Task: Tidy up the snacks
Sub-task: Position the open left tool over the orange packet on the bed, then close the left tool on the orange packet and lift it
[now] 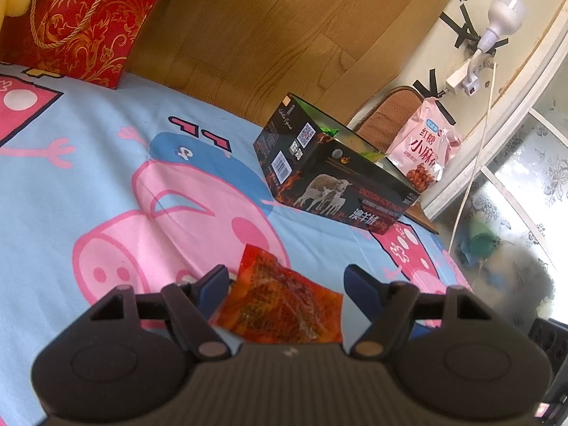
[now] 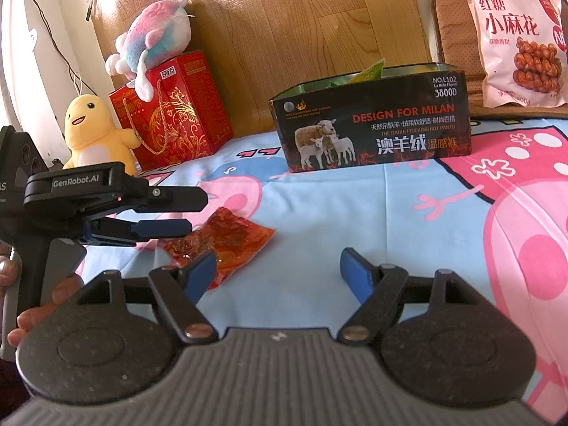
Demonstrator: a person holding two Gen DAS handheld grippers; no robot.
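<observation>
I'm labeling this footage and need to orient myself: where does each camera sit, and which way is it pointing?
Left wrist: rides on the left gripper, low over the cartoon bedsheet, facing the black box and headboard; its own open fingers straddle the red snack packet.
Right wrist: rides on the right gripper, facing the headboard; its open fingers show, as do the left gripper from the side and the person's hand.
Shared: red snack packet, black box, pink snack bag, red gift bag.

I see bright daylight near the window (image 1: 514, 184), washed out there; the bedsheet (image 2: 337, 213) is evenly lit, fisheye bending the edges, corners dark.
</observation>
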